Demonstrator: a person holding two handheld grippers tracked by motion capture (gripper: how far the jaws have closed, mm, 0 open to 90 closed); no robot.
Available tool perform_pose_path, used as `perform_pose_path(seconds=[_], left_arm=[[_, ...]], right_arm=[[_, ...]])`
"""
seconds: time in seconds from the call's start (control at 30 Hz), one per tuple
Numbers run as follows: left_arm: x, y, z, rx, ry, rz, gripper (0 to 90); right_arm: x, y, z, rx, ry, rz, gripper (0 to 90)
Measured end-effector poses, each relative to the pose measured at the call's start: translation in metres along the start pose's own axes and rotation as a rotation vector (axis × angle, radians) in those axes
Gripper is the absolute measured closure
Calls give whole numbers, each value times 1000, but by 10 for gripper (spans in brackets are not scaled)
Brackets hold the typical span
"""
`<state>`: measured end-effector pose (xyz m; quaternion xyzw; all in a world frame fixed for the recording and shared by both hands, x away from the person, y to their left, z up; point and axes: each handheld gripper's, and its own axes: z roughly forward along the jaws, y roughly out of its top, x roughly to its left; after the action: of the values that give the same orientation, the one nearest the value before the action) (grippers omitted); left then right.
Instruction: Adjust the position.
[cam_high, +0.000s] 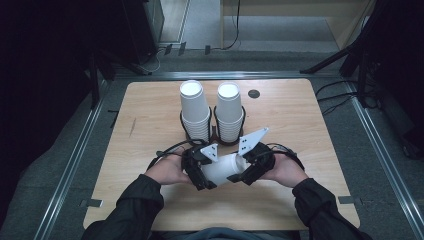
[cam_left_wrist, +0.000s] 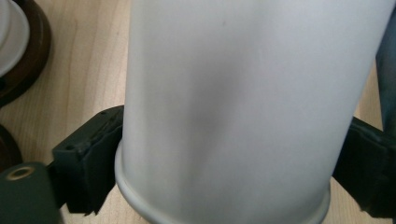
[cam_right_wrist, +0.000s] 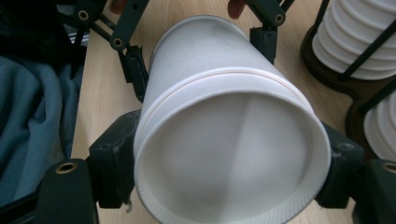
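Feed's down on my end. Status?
Left gripper and right gripper both clamp one white cup, held sideways above table. Two cup stacks stand behind. Nothing in the way.

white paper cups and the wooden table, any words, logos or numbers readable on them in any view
None: no readable text anywhere.
The white paper cup held between the two grippers is plain.
The two stacks of white paper cups in the dark wire holders are plain too.
The light wooden table carries no label.

Two cup stacks (cam_high: 194, 107) — two nested cups (cam_high: 225, 167) — two tools (cam_high: 200, 167).
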<state>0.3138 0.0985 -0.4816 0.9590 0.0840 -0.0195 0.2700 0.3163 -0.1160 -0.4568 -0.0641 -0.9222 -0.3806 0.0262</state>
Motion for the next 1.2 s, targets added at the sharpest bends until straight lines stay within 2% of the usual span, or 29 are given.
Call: perform_pose_path(seconds=[0.07,0.1,0.2,0.27,0.3,0.37,0.4,0.47,0.67,0.73,0.83,0.87,0.9,0.93,1.03,1.1,1.17,1.2], left_arm=[[3,-2,-2,-31,-16,-12,2],[4,-5,-3,-52,-4,-24,0],[6,-7,-6,-74,-2,-22,0],[7,-9,-10,-104,-6,-41,0],[7,-9,-10,-104,-6,-41,0],[9,-10,-14,-135,-36,-59,0],[9,-11,-15,-143,-31,-53,0],[9,-11,-17,-146,-28,-57,0],[9,-16,-26,-219,-7,-79,0],[10,-16,-27,-228,-3,-89,0],[11,-17,-30,-256,-26,-128,0],[10,-18,-32,-259,-4,-125,0],[10,-18,-32,-259,-4,-125,0],[10,-19,-34,-284,-1,-137,0],[10,-19,-35,-294,0,-147,0],[11,-20,-36,-303,-11,-172,0],[11,-20,-37,-310,-12,-172,0],[10,-20,-38,-335,-13,-175,0]], right_arm=[[-2,0,-3,-16,13,21,241],[-3,-1,-6,-29,14,35,241],[-5,-3,-9,-35,13,45,241],[-7,-5,-13,-43,10,61,240],[-7,-5,-13,-43,10,61,240],[-7,-6,-16,-63,5,82,240],[-7,-7,-17,-66,6,88,240],[-7,-7,-18,-68,4,90,239],[-9,-11,-26,-103,-7,116,239],[-10,-11,-28,-113,-10,120,239],[-11,-12,-33,-139,-8,137,239],[-12,-12,-36,-152,-12,140,239],[-12,-12,-36,-152,-12,140,239],[-13,-13,-39,-169,-14,142,239],[-13,-14,-42,-182,-13,147,239],[-14,-16,-45,-190,-22,144,239],[-14,-16,-45,-189,-25,145,239],[-14,-17,-47,-198,-25,144,239]])
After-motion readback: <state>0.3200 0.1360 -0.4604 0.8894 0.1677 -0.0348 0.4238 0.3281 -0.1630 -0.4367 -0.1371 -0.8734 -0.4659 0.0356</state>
